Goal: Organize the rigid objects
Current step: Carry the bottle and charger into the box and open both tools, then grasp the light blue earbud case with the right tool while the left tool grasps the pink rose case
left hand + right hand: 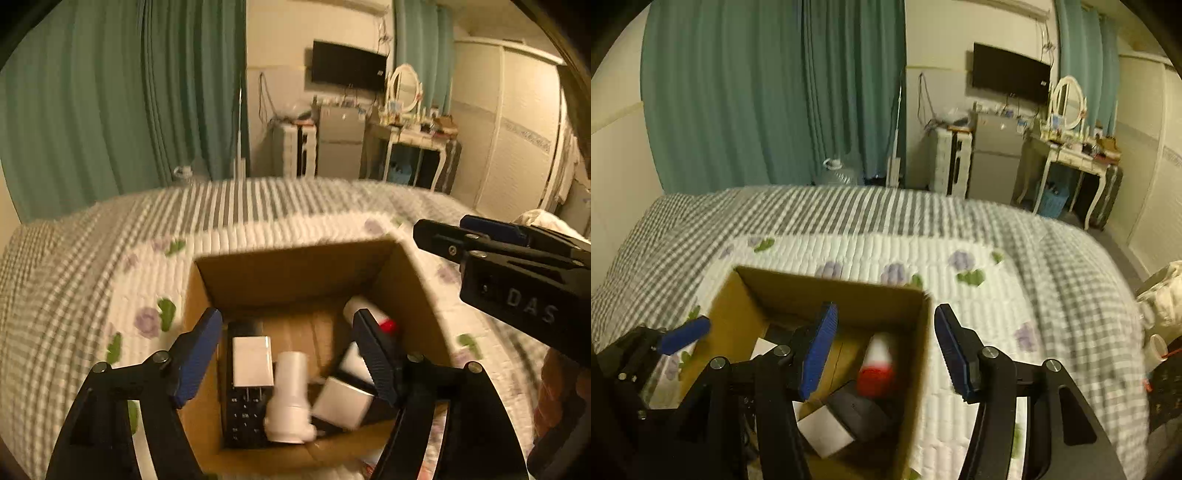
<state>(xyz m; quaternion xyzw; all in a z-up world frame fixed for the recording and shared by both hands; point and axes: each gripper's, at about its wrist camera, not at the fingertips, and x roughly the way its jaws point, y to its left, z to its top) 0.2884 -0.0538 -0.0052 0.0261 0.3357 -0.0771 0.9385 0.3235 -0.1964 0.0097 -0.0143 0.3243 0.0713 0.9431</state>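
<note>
My left claw [288, 354] is spread wide over the box [291, 269]; only this view shows the remote [243, 417] (black, under white things). My right claw [884, 349] is spread too.

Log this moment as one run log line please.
left claw: open, empty, over cardboard box | right claw: open, empty, at box rim

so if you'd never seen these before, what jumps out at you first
The open cardboard box on the flowered quilt draws the eye, with a black remote, a white bottle and a red-capped tube piled inside. Next are the blue-padded grippers: the left gripper hangs open over the box, and the right gripper is open astride the box's right wall. Behind, green curtains fill the far wall.
</note>
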